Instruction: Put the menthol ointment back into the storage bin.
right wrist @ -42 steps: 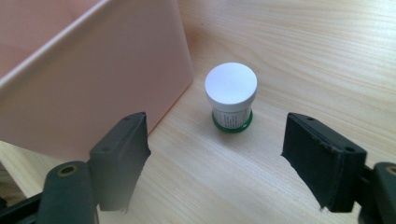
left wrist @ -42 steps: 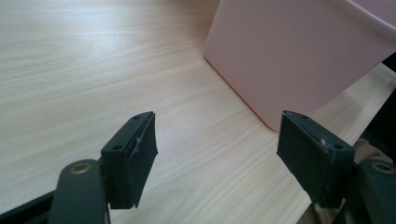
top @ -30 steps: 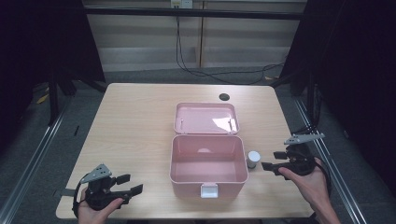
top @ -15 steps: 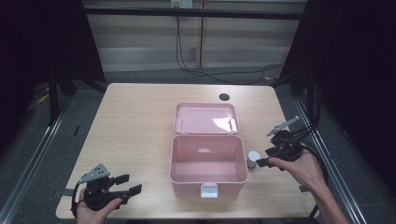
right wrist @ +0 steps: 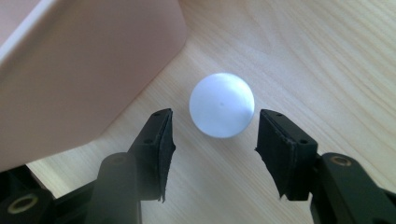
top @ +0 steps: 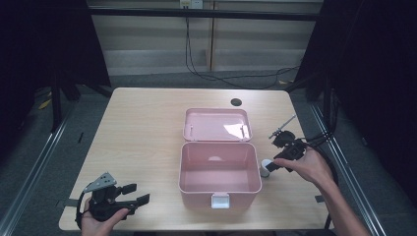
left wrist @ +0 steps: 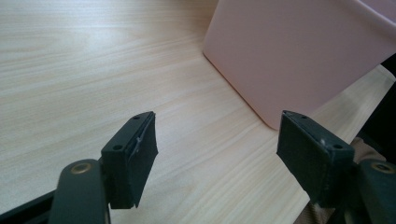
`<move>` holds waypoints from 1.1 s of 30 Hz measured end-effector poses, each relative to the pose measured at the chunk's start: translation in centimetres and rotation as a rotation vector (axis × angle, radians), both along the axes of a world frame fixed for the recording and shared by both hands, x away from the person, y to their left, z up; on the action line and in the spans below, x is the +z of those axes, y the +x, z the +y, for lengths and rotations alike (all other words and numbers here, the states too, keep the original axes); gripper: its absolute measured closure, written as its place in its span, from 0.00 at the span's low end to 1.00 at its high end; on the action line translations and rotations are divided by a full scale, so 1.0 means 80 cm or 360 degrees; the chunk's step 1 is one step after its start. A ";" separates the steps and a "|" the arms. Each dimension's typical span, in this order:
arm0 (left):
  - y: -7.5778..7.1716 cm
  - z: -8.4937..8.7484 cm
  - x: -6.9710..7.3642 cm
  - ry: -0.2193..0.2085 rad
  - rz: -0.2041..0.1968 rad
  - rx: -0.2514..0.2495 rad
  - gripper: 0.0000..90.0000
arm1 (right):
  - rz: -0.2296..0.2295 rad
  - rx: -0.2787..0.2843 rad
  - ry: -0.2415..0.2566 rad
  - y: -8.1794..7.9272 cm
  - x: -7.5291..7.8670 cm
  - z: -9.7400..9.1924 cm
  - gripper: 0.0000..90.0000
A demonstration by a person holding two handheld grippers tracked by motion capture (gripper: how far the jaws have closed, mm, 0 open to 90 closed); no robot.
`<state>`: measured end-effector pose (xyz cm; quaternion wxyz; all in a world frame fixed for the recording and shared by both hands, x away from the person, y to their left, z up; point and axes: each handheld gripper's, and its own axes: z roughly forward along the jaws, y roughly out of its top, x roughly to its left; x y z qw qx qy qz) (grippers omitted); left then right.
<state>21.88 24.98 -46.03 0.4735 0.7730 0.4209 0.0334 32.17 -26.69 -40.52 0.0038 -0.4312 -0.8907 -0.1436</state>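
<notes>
A dim room with dark curtains at both sides and a pale panelled wall (top: pixel 206 49) at the back, where black cables (top: pixel 196 69) trail down to a grey floor (top: pixel 29 167). In the middle stands a light wood-grain table (top: pixel 137 132) with a small dark round hole (top: pixel 236 102) near its far edge.

At the table's centre sits an open pink box (top: pixel 219 169), its lid (top: pixel 216 124) folded flat behind it and a white latch (top: pixel 220 200) on the near wall. The inside looks empty, though shadow makes that hard to confirm.

Near the front left corner, a person's left hand holds the left gripper (top: pixel 132 194) low over the table, jaws spread wide with nothing between them; its own view shows bare wood and the box's pink side ahead.

At the right, the right gripper (top: pixel 270 164) points at the box's right wall. Its jaws are open on either side of a small white ball (right wrist: pixel 222 105), which rests on the table just beside the box, the pads not yet touching it.
</notes>
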 end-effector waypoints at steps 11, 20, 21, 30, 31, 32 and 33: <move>-0.002 0.001 0.000 0.0004 0.0007 -0.0001 0.30 | 0.0084 0.0060 -0.0111 0.022 -0.014 0.013 0.52; -0.002 0.002 0.000 -0.0001 0.0012 -0.0005 0.30 | 0.0140 0.0085 -0.0156 0.029 -0.026 0.023 0.54; -0.002 0.002 0.000 -0.0001 0.0013 -0.0008 0.30 | 0.0149 0.0082 -0.0163 0.029 -0.027 0.024 0.54; -0.002 0.002 0.000 0.0006 0.0014 -0.0008 0.30 | 0.0176 0.0084 -0.0194 0.034 -0.035 0.029 0.54; -0.002 0.003 0.000 0.0015 0.0012 -0.0006 0.30 | 0.0181 0.0092 -0.0198 0.034 -0.036 0.031 0.54; -0.002 0.003 -0.001 0.0017 0.0013 -0.0006 0.30 | 0.0185 0.0095 -0.0213 0.034 -0.037 0.031 0.55; -0.002 0.003 -0.001 0.0019 0.0014 -0.0006 0.30 | 0.0180 0.0094 -0.0221 0.034 -0.037 0.031 0.56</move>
